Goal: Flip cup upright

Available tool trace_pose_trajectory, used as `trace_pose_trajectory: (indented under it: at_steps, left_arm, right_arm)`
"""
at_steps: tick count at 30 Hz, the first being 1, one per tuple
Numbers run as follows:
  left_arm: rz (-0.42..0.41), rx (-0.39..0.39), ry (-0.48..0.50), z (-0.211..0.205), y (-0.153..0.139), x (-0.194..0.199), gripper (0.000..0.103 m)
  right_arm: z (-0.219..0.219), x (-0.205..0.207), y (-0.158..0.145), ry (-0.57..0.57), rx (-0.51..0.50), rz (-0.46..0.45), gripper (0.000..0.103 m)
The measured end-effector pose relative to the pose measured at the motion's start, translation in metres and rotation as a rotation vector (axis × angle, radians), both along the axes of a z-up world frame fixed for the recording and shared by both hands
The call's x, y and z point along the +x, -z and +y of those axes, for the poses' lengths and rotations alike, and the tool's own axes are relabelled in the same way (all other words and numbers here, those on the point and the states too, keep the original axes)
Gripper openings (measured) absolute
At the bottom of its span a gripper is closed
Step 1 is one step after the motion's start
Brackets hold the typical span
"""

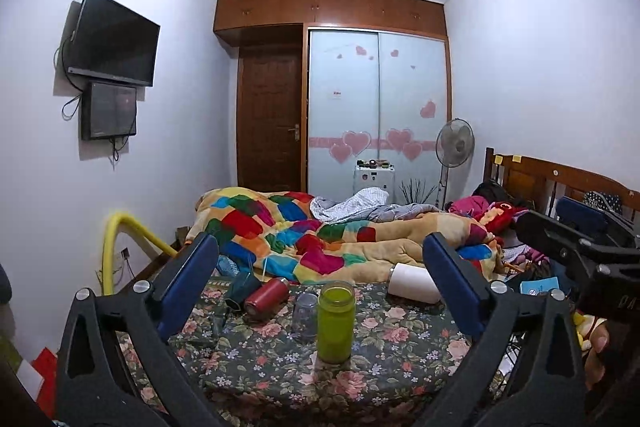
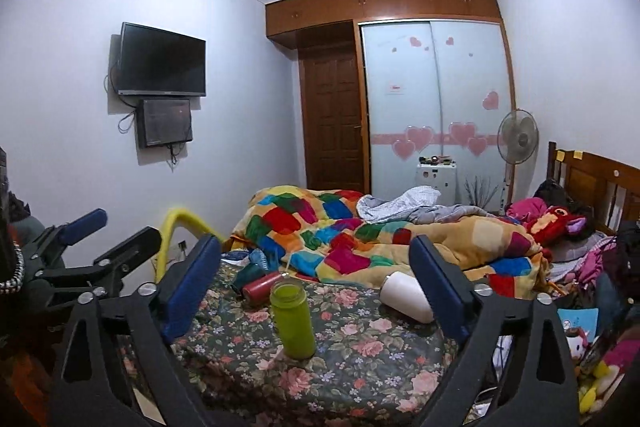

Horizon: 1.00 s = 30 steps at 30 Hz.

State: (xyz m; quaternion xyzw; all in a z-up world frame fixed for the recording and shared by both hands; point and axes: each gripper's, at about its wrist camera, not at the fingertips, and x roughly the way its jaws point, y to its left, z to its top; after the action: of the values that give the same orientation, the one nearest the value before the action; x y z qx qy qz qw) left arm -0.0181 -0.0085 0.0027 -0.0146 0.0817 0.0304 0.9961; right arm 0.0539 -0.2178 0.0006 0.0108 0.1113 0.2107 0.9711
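A green cup stands upright on the flowered bedspread, between my left gripper's open blue fingers and a little ahead of them. It also shows in the right wrist view. A white cup lies on its side by the right finger; it shows in the right wrist view too. A red bottle, a dark teal cup and a clear cup sit behind. My right gripper is open and empty.
A colourful patchwork quilt is heaped across the bed behind the cups. A yellow rail stands at the left bed edge. Clothes, toys and a wooden headboard crowd the right. The other gripper shows at the right edge.
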Motion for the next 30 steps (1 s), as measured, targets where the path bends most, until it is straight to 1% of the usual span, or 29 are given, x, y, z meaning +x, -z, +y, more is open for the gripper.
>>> trace_pose_trajectory:
  at_steps: [1, 2, 15, 30]
  left_arm:
    - [0.0, -0.002, -0.003, 0.0009, 0.0002, 0.0004, 0.103]
    - [0.0, -0.002, -0.006, 0.0003, 0.0008, -0.0023, 0.103]
    - [0.003, -0.007, -0.002, -0.0008, 0.0038, -0.005, 0.103]
    - [0.024, -0.01, 0.003, -0.0036, 0.0083, 0.0027, 0.103]
  right_arm:
    - [-0.0003, -0.0028, 0.0006, 0.01, -0.003, -0.002, 0.102]
    - [0.0, -0.003, 0.0013, 0.02, -0.006, -0.003, 0.103]
    - [0.001, -0.0108, 0.0058, 0.02, -0.027, 0.006, 0.103]
    - [-0.0001, -0.0074, 0.0086, 0.021, -0.041, 0.026, 0.103]
